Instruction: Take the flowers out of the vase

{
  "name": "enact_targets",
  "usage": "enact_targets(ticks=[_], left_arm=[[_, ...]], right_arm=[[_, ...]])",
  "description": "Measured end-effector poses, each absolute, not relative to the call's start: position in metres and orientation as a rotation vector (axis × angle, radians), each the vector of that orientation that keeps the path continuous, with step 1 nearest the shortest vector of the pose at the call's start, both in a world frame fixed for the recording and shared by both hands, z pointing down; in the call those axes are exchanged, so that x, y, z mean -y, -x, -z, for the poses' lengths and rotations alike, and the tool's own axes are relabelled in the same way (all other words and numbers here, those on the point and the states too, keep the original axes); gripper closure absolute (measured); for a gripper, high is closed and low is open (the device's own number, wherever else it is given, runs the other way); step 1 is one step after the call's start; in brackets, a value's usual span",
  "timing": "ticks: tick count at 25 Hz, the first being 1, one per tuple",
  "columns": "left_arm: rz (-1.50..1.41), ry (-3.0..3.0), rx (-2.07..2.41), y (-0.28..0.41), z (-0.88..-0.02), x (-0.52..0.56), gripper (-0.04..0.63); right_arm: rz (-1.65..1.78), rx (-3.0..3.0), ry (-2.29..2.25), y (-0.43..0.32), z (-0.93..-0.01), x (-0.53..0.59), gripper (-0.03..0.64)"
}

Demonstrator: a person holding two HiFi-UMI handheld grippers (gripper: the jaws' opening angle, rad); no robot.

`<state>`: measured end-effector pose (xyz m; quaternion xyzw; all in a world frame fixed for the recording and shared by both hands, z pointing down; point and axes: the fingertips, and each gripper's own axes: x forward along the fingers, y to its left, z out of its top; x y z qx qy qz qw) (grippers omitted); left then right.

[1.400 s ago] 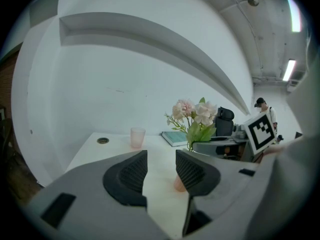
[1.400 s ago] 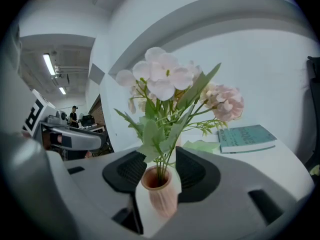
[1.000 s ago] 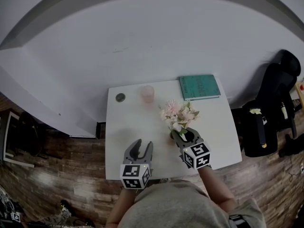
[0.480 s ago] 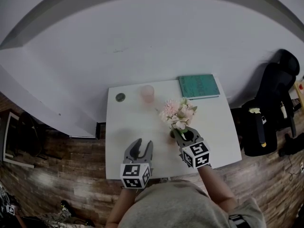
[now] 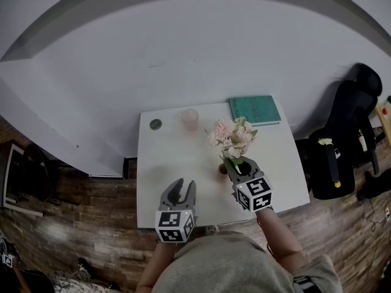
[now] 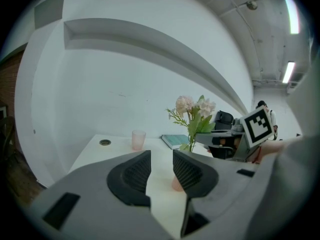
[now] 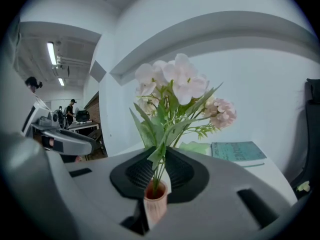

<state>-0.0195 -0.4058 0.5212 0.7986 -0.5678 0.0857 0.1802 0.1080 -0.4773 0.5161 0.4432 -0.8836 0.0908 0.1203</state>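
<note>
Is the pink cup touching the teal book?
Apart. The head view shows bare table between the pink cup and the teal book.

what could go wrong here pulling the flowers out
The right gripper is closing on the flowers just above the small vase, which nothing holds down: the left gripper, closing on nothing, stands apart from it. The vase may ride up with the stems or tip over. The thin stems might also slip or bend.

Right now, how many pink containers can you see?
2: a pink cup at the back of the table, and the pink vase holding the flowers nearer the front. None seems hidden.
</note>
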Motion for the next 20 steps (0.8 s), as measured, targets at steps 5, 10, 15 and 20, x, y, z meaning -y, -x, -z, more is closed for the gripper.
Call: enact_targets(ticks=[5,10,15,20], left_arm=[[-0.245,-2.257,1.611,0.023,-0.517,0.398,0.478],[-0.242,-2.261,1.615,0.029,-0.513,0.389,0.492],[-0.243,-2.264,1.613,0.037,-0.509,0.378,0.512],[-0.236,-2.293,1.605,0.038,-0.507,0.352,0.525]], right_arm=[[-0.216,2.591,-1.313,-0.108,-0.5,0.479,0.566],[-0.171,2.596,-1.333,-0.104,-0.484,0.476,0.566],[-0.12,2.586,-1.366,-0.101,-0.469,0.47,0.566],[-0.044,2.586,-1.433,-0.107,-0.45,0.449,0.566]])
